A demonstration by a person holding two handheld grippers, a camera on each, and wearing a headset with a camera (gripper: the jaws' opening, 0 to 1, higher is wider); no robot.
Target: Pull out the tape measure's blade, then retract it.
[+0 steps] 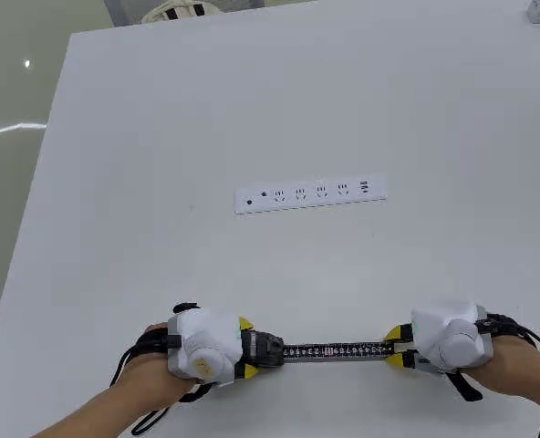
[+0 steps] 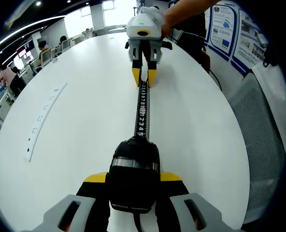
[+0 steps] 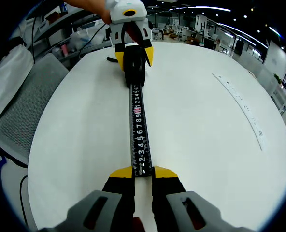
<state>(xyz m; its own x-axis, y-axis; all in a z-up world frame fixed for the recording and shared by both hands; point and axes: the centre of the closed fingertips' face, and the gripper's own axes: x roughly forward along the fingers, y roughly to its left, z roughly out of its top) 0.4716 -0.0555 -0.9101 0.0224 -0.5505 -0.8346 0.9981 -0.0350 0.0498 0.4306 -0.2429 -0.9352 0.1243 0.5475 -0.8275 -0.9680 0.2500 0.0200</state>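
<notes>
Over the counter (image 1: 252, 109), left gripper (image 1: 248, 348) clamps the tape measure (image 2: 133, 174), right gripper (image 1: 395, 347) apparently pinches the blade (image 3: 138, 130); any slip could whip it back.

Left gripper (image 1: 249, 348), below power strip (image 1: 311, 194), toward its left end: white rounded shell, black jaws, yellow tips. Right gripper (image 1: 394, 347), below strip's right end: same white shell, small green light on top, yellow-tipped black jaws. Black straps (image 1: 462, 386) and thin looping black cables (image 1: 536, 343) at both wrists. Jaw bases grey in gripper views.
</notes>
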